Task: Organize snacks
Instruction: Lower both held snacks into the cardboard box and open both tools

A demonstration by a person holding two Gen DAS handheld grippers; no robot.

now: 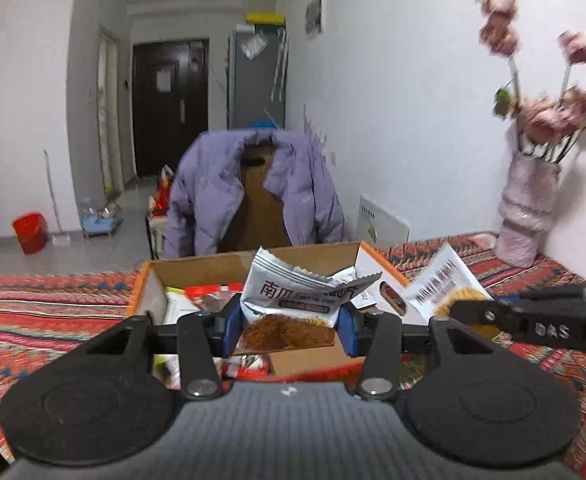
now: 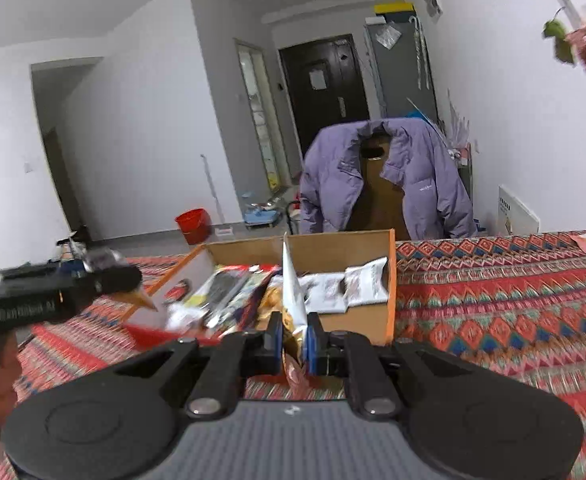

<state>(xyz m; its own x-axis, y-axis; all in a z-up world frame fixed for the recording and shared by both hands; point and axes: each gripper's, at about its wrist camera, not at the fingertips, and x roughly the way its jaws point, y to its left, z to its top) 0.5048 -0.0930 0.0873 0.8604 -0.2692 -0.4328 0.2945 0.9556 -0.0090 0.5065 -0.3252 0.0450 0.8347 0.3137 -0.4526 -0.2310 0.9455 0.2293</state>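
Left gripper (image 1: 289, 330), black frame w/ blue pads, is clamping narrowly on a white foil snack packet (image 1: 293, 300) w/ a brown crisp pictured on its lower half; the packet is standing broadside btwn the pads, crimped top edge up, hanging just in front of and above the open brown cardboard box w/ orange edging (image 1: 197, 268). Right gripper (image 2: 295, 346), same build, is pinching fully shut on a thin white-and-gold snack sachet (image 2: 293, 296), held edge-on w/ long axis vertical, its top pointing up over the box's near wall. Key relation: box is lying straight ahead of and below both grippers, so each packet is needing only a short fwd-and-down move to drop in; the left one is looking a bit nearer the box opening, judging by the left wrist view. Box is sitting on a red patterned woven tablecloth (image 2: 493, 300) and already holding several wrappers. Writing: left packet is showing large dark Chinese characters, first two reading "南瓜", rest creased; barcode visible on the sachet's back in the left view; right tool's arm is reading "DAS"; left tool's lettering too blurred to read.
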